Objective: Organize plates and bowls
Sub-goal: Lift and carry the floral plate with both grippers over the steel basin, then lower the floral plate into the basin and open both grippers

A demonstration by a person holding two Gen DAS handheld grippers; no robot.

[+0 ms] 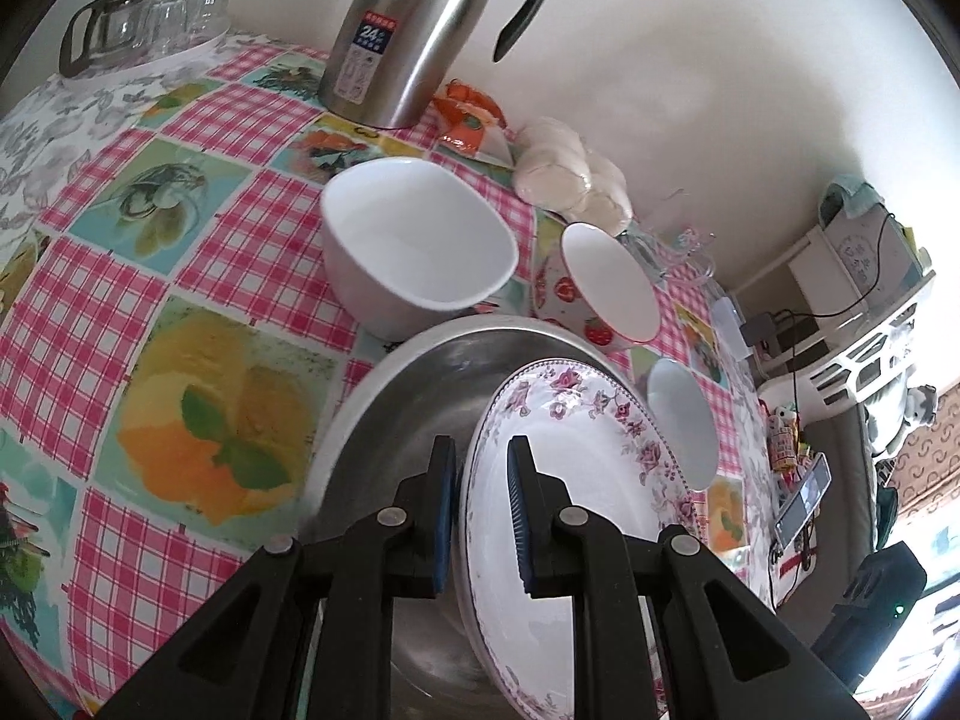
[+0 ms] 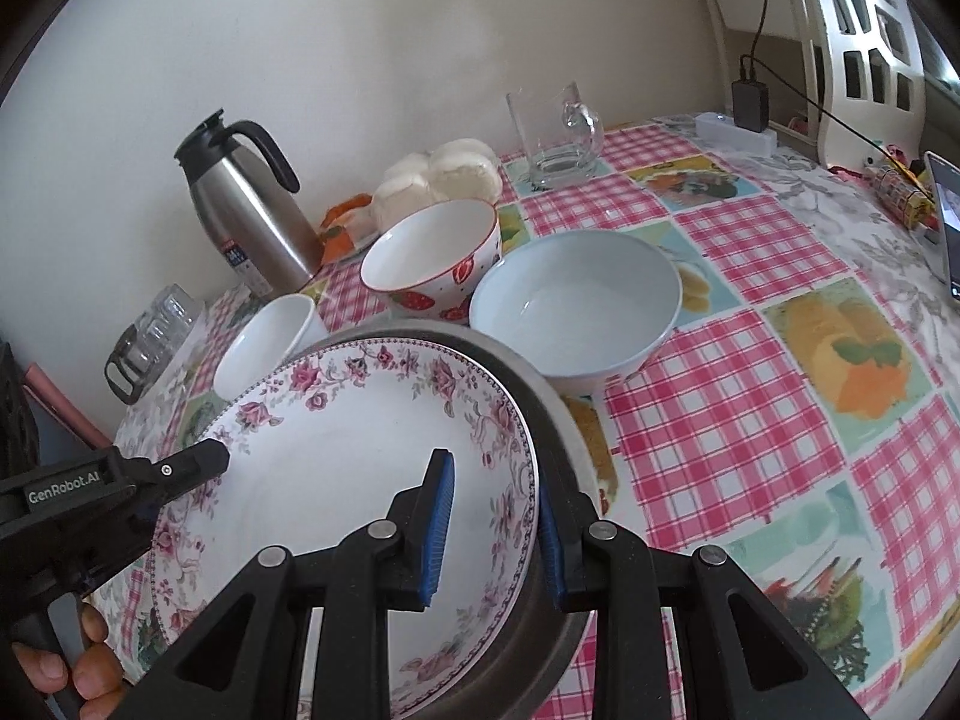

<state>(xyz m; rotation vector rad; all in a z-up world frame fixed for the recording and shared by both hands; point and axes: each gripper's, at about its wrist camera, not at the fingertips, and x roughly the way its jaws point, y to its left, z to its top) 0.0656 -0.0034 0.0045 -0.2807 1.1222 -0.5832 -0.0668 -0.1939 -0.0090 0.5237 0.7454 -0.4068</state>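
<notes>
We hold the floral plate (image 2: 336,468) by opposite rims, left hand-held gripper (image 1: 483,516) and right hand-held gripper (image 2: 495,531) clamped narrow; lower both evenly into the steel basin (image 1: 396,396).

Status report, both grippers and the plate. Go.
Left gripper shut on rim of floral white plate. Right gripper clamps plate rim together with steel basin wall beneath. Three bowls crowd the table ahead.

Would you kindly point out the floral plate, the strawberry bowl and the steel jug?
floral plate (image 2: 336,456): right wrist view, its white centre.
strawberry bowl (image 2: 432,252): right wrist view, its white inside.
steel jug (image 1: 408,42): left wrist view, its metal body.
</notes>
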